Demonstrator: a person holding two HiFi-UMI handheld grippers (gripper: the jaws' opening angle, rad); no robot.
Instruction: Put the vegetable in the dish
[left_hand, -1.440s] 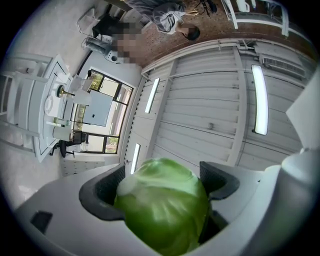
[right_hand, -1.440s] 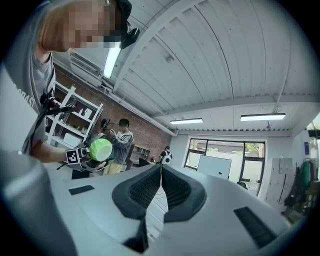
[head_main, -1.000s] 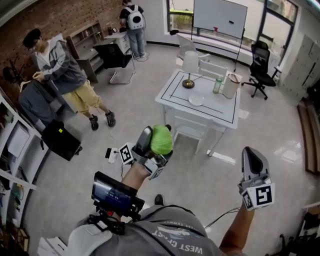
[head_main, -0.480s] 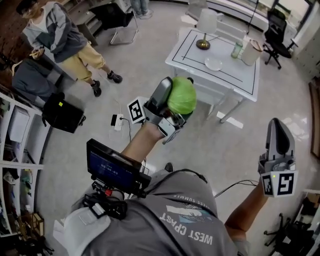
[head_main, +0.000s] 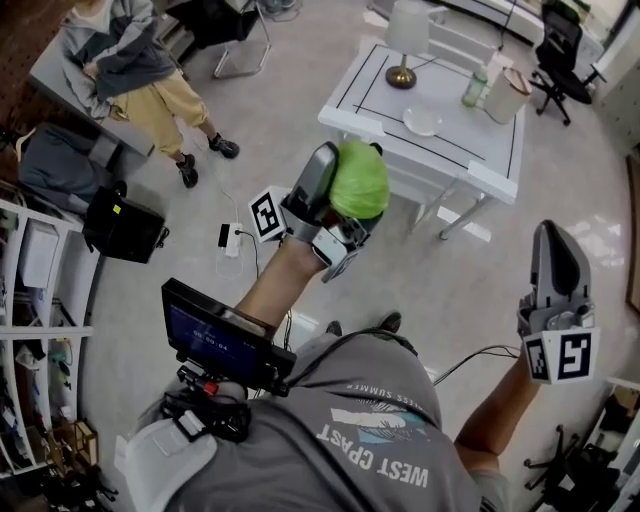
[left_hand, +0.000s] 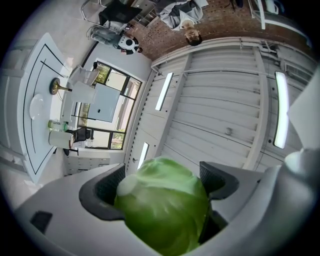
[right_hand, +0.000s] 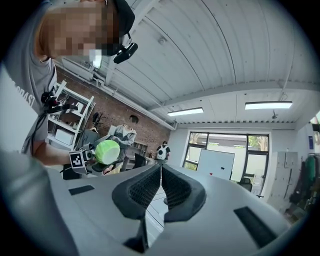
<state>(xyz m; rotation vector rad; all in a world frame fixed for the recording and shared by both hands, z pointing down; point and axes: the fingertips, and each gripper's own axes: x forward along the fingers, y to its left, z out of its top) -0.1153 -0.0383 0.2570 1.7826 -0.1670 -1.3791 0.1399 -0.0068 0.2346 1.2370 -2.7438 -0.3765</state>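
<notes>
I have the cabbage (head_main: 365, 185) clamped in the left gripper (head_main: 345, 175), held up in the air at the centre of the head view, well apart from the dish (head_main: 422, 121), which sits on the white counter (head_main: 460, 140) at the upper right. In the left gripper view the jaws stand wide apart with the green ball wedged between their dark ribbed pads, filling the gap. The right gripper (head_main: 553, 240) hangs at the lower right, jaws pressed together on nothing. As I read it, the step in hand is the carry to the counter, and most of the task is left. The cabbage is round, pale green and smooth-skinned with faint veining, so I judge it could slip or turn in the pads; I'd keep the squeeze steady rather than hard, since the leaves look likely to bruise. The dish is small, white, shallow and glossy, so a ball this size may roll off it. I'd come in from above, clear of the lamp (head_main: 405, 40) and bottle (head_main: 473, 88) beside it, set the cabbage down at the dish's middle until it rests, and only then ease the jaws off it.
</notes>
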